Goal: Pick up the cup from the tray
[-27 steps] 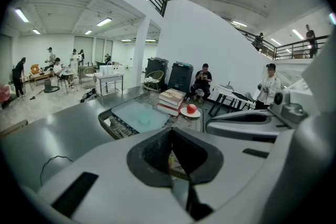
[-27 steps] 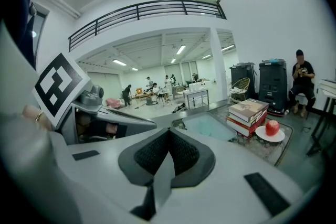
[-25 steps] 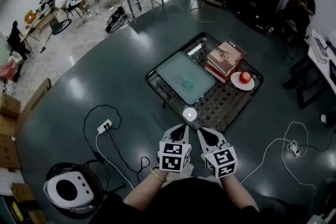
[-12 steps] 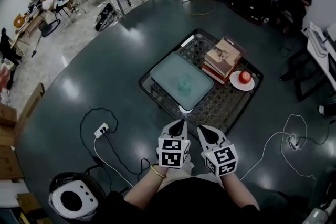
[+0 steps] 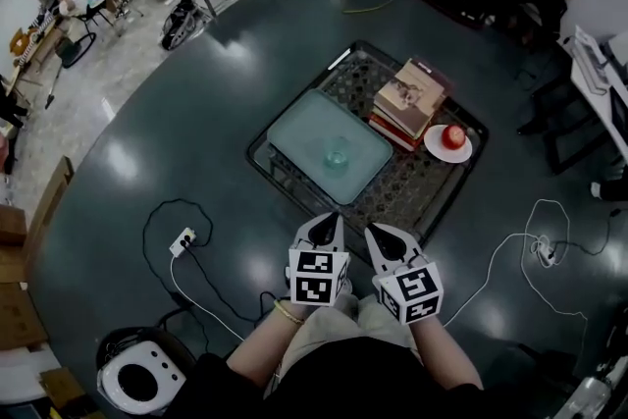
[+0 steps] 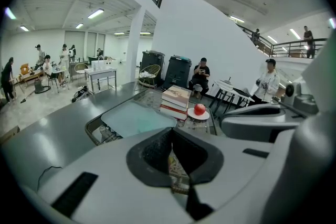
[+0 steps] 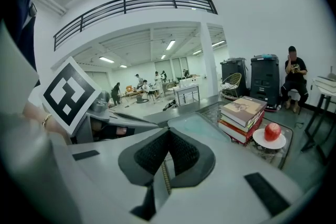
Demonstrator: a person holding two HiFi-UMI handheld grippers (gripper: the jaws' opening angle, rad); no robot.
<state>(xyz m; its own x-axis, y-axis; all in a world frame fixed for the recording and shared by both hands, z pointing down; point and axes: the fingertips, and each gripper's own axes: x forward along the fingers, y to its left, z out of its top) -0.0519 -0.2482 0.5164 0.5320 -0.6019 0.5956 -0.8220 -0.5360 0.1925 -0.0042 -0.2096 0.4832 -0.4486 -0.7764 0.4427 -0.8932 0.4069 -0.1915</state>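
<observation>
A small clear cup (image 5: 337, 155) stands upright on a pale green tray (image 5: 304, 134) that lies on a low glass-topped table (image 5: 289, 182). Both grippers hover side by side just short of the table's near edge, pointing at the tray. My left gripper (image 5: 332, 221) is shut with nothing in it, and my right gripper (image 5: 377, 233) is shut and empty too. In the left gripper view the jaws (image 6: 170, 136) meet, with the tray (image 6: 134, 118) beyond them. The right gripper view shows its closed jaws (image 7: 168, 139) and the tray (image 7: 199, 126) ahead. I cannot make out the cup in either gripper view.
A stack of books (image 5: 410, 98) and a red apple on a white plate (image 5: 453, 137) share the table, right of the tray. On the floor lie a white power strip (image 5: 183, 240) with black cables, a round white device (image 5: 128, 378) and a white cable (image 5: 535, 250). People sit further off.
The table has slid up and left in the head view as I came closer. Both grippers now reach its near edge and cover a white round spot there. Both stayed shut.
</observation>
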